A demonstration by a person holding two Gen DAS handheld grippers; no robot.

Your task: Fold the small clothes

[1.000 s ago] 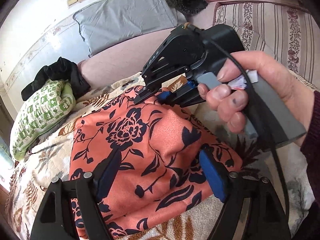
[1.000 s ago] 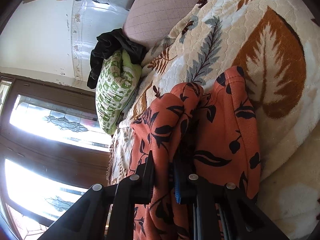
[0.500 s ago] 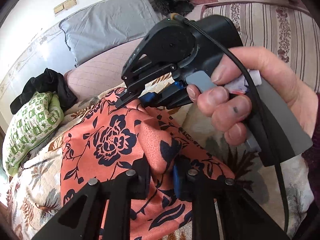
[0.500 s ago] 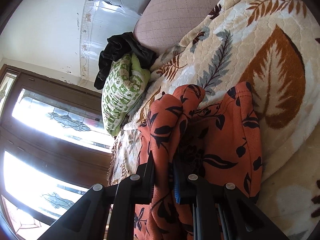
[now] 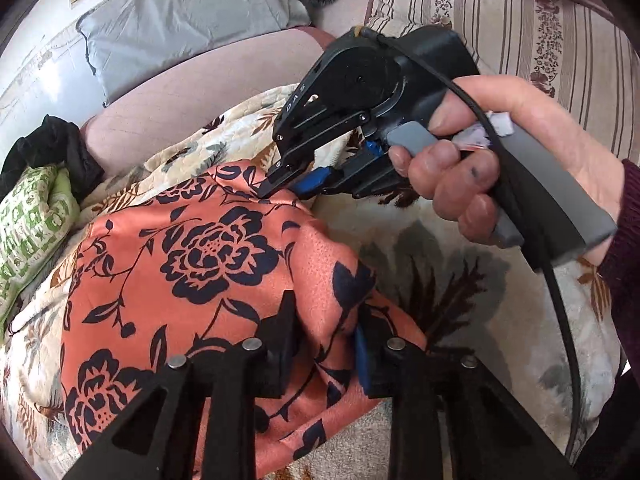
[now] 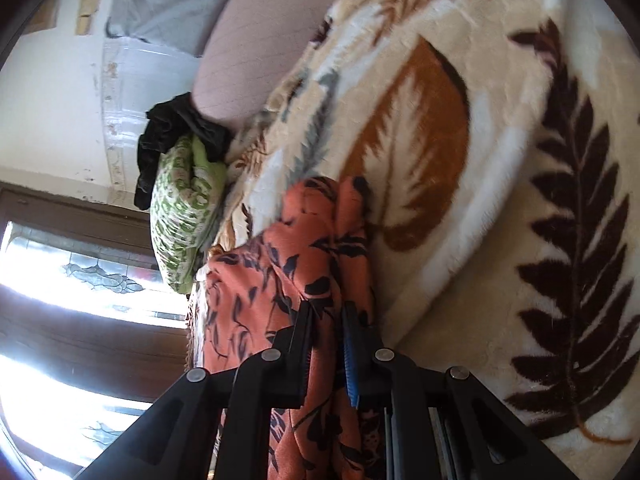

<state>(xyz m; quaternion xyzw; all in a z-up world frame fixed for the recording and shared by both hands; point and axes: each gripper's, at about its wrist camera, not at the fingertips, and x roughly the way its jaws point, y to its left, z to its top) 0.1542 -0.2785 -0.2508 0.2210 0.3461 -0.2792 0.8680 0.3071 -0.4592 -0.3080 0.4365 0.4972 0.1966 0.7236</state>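
Note:
An orange garment with dark blue flowers (image 5: 208, 248) lies rumpled on a leaf-patterned blanket (image 5: 440, 260). My left gripper (image 5: 326, 336) has a raised fold of its near edge between its fingers; the jaws are opening, and the fold still fills the gap and touches both pads. A hand (image 5: 460, 168) holds my right gripper (image 5: 286, 188), which is shut on the garment's far edge. In the right wrist view that gripper (image 6: 327, 312) pinches a bunched strip of the orange garment (image 6: 256, 292) just above the blanket (image 6: 460, 140).
A green patterned bundle (image 5: 28, 216) and black clothing (image 5: 52, 148) lie at the left. A grey pillow (image 5: 180, 20) and a striped cushion (image 5: 520, 40) stand behind. The right wrist view shows a bright window (image 6: 80, 280) past the bed's edge.
My left jaws closed from wide onto a fold of the garment, then widened a little. The right gripper sank toward the blanket, still holding the far edge.

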